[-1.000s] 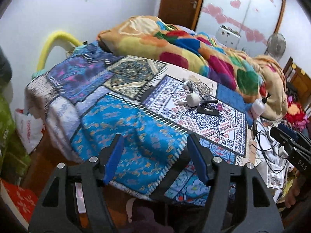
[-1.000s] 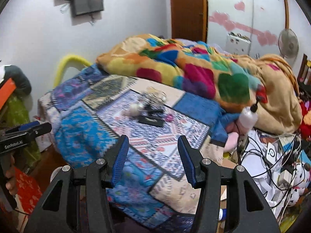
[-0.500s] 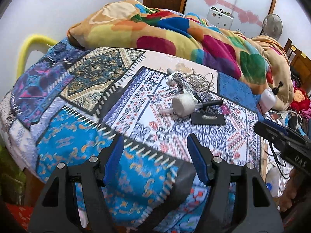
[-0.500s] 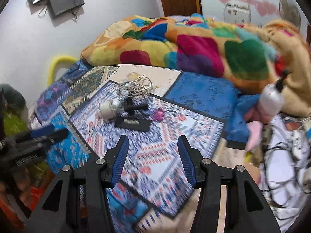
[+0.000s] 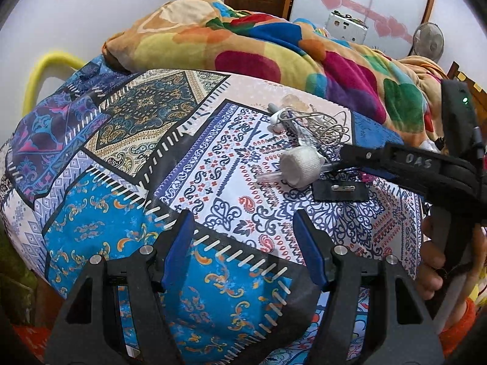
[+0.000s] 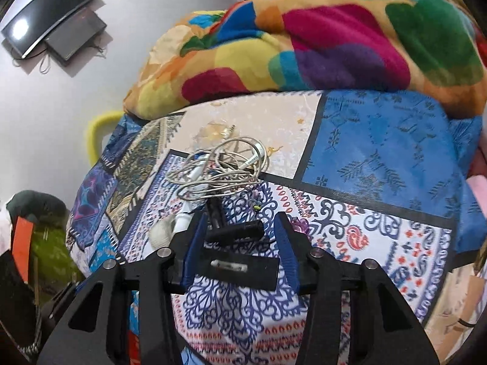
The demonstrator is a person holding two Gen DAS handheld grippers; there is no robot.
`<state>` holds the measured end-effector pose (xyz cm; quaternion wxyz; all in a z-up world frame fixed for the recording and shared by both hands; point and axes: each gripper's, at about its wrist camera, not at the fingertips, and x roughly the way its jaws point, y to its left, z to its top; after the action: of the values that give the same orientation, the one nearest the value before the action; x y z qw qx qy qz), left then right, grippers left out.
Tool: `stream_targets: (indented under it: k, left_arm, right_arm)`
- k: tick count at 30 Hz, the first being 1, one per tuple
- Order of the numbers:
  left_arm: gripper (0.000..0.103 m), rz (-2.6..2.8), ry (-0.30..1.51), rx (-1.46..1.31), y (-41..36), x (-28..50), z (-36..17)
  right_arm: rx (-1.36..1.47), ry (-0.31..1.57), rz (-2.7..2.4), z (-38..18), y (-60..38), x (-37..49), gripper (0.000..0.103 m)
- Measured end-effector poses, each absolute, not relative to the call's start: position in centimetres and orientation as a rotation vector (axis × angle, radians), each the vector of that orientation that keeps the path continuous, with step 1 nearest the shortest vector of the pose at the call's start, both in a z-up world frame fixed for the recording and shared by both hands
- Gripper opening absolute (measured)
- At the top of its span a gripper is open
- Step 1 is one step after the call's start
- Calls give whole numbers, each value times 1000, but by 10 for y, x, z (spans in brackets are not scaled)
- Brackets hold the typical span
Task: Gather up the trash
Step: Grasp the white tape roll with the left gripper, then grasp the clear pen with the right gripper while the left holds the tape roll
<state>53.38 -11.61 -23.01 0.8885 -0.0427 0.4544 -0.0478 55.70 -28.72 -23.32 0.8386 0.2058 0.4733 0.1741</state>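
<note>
- While the left gripper is hovering over the blue patch at the near edge of the patchwork bedspread, its blue-padded fingers are standing wide apart with nothing between them.
- The right gripper is reaching low over the clutter on the bedspread, fingers spread, and is framing a black cylinder and a flat black card without either pad visibly touching them.
- The card is lying flat and is carrying a small white clip-like piece on top; the cylinder is lying crosswise just beyond it.
- A white roll of gauze-like tape is resting on its side just left of the card, and a clear thin tube is sticking out from under it.
- A tangle of pale earphone cable is sitting just beyond the cylinder, with white earbuds at its left edge.
- A small crumpled clear wrapper is lying on the cream patch behind the cable.
- A multicoloured fleece blanket is bunching along the far side of the bed.
- In the left view the right gripper's black body is crossing in from the right, hiding part of the clutter.
</note>
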Motion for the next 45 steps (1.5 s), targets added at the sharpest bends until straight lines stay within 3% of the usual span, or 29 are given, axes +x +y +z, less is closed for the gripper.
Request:
stream_targets:
  k: [7, 16, 21, 23, 28, 36, 45]
  left_arm:
    - [66, -130, 971, -132, -118, 540, -231]
    - [66, -264, 1042, -263, -149, 542, -243]
    - [66, -235, 1009, -199, -173, 539, -244]
    - [59, -222, 998, -189, -177, 540, -245]
    - [25, -254, 965, -151, -186, 538, -240]
    - [25, -207, 951, -56, -176, 521, -236]
    - [25, -129, 979, -48, -138, 505, -238]
  right_arm:
    - [465, 985, 395, -229, -291, 547, 17]
    - [391, 960, 396, -220, -300, 530, 17]
    - [384, 954, 398, -220, -304, 525, 17]
    - [384, 949, 397, -218, -305, 524, 16]
    - [400, 923, 394, -212, -312, 519, 16]
    - [432, 865, 332, -201, -338, 507, 14]
    - [343, 965, 287, -226, -353, 481, 15]
